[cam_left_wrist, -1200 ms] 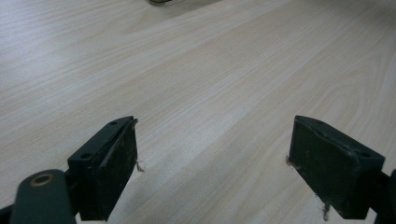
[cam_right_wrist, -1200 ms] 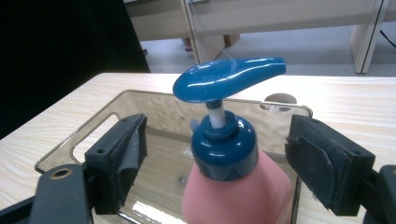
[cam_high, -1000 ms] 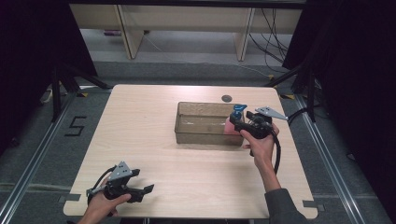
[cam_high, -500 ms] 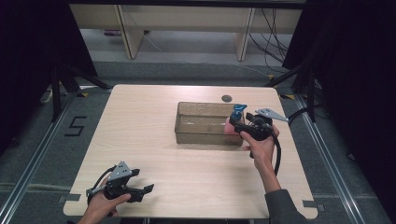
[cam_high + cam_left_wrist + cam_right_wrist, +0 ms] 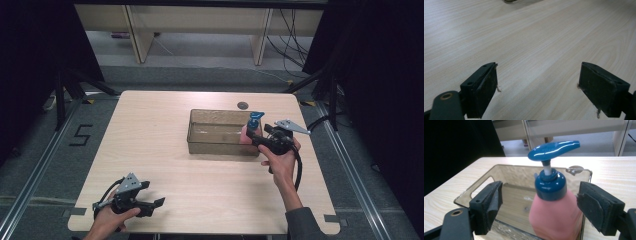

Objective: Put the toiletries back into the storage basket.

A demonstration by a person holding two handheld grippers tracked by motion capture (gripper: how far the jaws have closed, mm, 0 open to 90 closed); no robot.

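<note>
Inside clear bin (image 5: 481, 185), pink pump bottle (image 5: 556, 215) between open jaws.

The pink plastic pump bottle (image 5: 554, 217) has a glossy dark-blue cap and pump head. The see-through plastic bin (image 5: 486, 176) is smoky brown (the wooden desk (image 5: 150, 140) pale, fine-grained).

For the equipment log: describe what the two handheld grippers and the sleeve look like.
Both the left gripper and right gripper are black, each with two blocky jaws lined with dark pads and a grey three-cornered plate on top. A black cable trails from each. The right forearm wears a dark grey sleeve.
</note>
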